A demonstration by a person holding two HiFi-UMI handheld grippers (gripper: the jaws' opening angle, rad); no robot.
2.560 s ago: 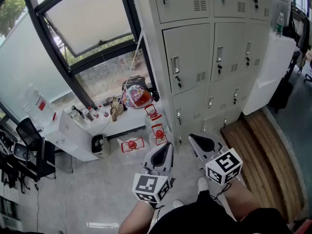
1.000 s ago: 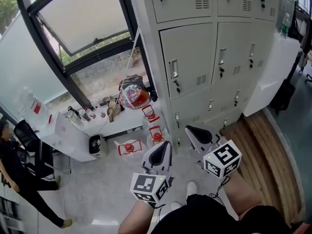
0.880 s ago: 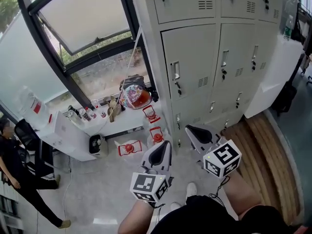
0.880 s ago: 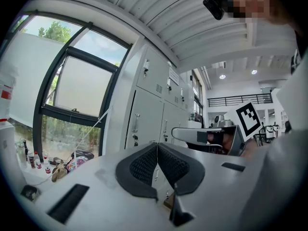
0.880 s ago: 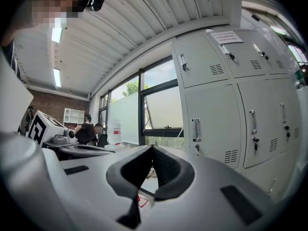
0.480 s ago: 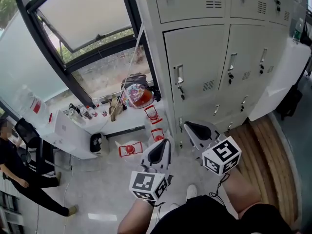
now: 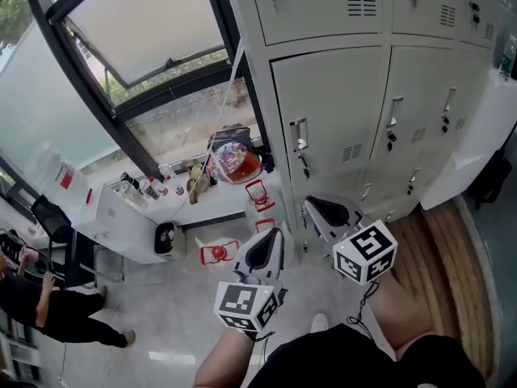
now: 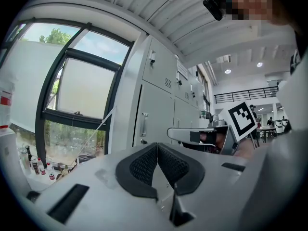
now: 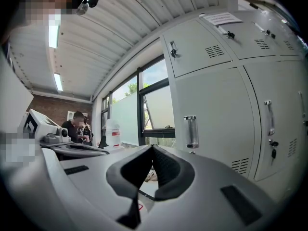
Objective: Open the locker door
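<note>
Locker door (image 7: 339,103) shut, handle (image 7: 300,136) untouched. Left gripper (image 7: 266,249), right gripper (image 7: 323,212): jaws pressed together, empty, near side of door. Reach, grip, pull all remain.

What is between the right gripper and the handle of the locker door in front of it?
Nothing: in the right gripper view only open air separates the right gripper from the handle, and the head view shows the same bare gap.

Bottles (image 7: 148,187), bag (image 7: 236,162) on white ledge (image 7: 212,210)
</note>
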